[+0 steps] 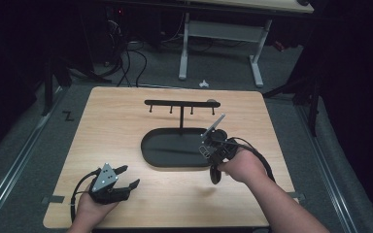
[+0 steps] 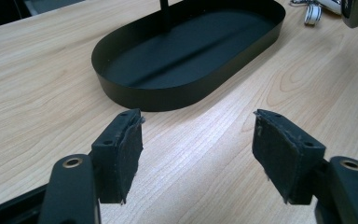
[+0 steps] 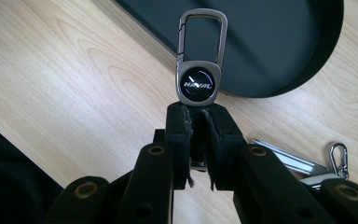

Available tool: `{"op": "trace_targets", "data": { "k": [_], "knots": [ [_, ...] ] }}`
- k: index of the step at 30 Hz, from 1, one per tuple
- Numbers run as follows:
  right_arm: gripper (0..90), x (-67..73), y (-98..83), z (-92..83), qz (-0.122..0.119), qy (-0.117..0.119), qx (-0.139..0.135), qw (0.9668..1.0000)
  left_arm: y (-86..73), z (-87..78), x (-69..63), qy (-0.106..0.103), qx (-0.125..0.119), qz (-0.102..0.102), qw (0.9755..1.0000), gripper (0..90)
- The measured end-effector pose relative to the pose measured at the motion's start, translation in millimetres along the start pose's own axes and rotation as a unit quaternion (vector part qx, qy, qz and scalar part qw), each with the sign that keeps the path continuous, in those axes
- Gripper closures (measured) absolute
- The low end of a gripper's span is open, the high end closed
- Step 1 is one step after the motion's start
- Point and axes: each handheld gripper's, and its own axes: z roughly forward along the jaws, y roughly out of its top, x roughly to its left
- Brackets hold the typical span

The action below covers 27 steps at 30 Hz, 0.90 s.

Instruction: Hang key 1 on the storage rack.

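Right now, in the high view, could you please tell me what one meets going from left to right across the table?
Left tool, resting open on the table → black oval tray with its hook stand → right tool, shut on a keychain.

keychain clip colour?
Grey metal keychain with a black round badge lettered in white, clearest in the right gripper view.

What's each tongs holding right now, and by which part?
Right tongs are shut on the keychain, gripping its lower end below the round logo badge, with the carabiner loop sticking out beyond the pads. Left tongs are open over the table, holding nothing.
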Motion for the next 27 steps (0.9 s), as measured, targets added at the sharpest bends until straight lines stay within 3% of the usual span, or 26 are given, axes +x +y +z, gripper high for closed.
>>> {"op": "trace_targets", "data": {
  "k": [9, 27],
  "knots": [
    [80.6, -9.3, 18.2, -10.8, -0.011, -0.001, -0.019, 0.9998, -4.0, -1.3, 1.0, 0.008, 0.007, -0.004, 0.9999, 33.8],
    [80.6, -21.0, 60.9, -33.0, 0.001, -0.016, -0.073, 0.9972, -19.5, -31.5, 1.5, 0.037, 0.006, -0.016, 0.9992, 33.8]
  ]
}}
